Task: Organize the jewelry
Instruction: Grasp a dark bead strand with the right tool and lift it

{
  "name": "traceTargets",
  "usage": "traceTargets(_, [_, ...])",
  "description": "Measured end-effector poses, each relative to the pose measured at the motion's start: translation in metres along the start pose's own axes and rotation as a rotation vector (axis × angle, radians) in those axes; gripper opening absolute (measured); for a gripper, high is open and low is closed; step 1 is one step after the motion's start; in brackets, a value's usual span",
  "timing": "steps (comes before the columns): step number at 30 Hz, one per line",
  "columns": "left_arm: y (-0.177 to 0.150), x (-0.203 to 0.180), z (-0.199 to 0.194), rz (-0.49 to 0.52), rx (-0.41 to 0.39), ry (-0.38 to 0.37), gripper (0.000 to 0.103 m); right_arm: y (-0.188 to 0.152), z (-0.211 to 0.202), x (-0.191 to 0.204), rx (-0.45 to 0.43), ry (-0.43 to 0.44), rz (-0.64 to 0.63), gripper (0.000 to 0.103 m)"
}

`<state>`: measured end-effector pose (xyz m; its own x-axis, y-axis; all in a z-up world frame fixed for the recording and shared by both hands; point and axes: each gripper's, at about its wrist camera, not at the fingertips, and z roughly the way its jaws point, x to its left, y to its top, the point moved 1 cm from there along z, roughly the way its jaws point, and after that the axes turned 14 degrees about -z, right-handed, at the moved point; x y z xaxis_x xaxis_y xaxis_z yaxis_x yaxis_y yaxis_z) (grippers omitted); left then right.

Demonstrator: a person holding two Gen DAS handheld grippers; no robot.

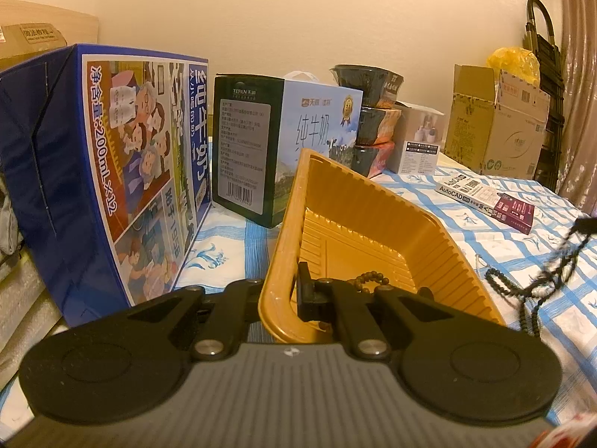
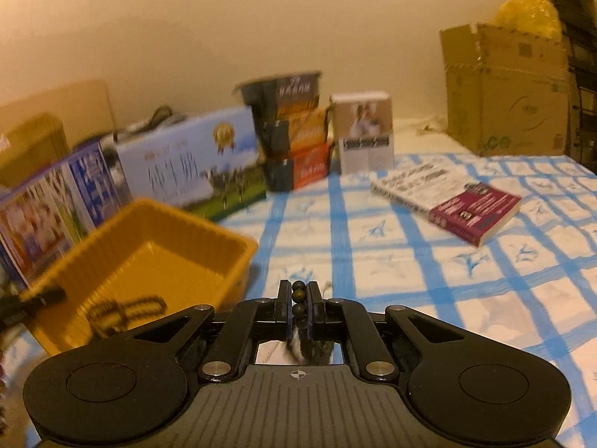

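A yellow plastic tray (image 1: 373, 224) is tilted, its near rim pinched in my left gripper (image 1: 278, 291). A brown bead bracelet (image 1: 369, 280) lies inside it. It also shows in the right wrist view (image 2: 127, 310), in the tray (image 2: 168, 224) at the left. My right gripper (image 2: 299, 298) is shut on a dark bead necklace (image 2: 298, 295), a little above the cloth to the tray's right. In the left wrist view that necklace (image 1: 522, 283) hangs blurred at the right edge.
Milk cartons (image 1: 112, 171), stacked noodle bowls (image 1: 373, 119), a white box (image 1: 418, 142) and a cardboard box (image 1: 496, 127) line the back. A book (image 2: 447, 198) lies on the blue checked cloth (image 2: 410, 261).
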<state>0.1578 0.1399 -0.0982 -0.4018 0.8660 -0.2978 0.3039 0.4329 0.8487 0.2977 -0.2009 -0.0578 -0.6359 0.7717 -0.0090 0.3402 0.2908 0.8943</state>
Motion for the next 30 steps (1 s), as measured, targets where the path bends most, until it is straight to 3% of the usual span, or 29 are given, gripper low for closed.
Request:
traceTargets(24, [0.000,-0.001,-0.002,-0.006,-0.005,-0.004,0.006,0.061,-0.123,0.001,-0.247,-0.080,0.011,0.007])
traceTargets(30, [0.000,-0.001,-0.003,-0.006,-0.006,-0.005,0.006,0.075,-0.141,-0.005,-0.260,-0.118,0.016,0.007])
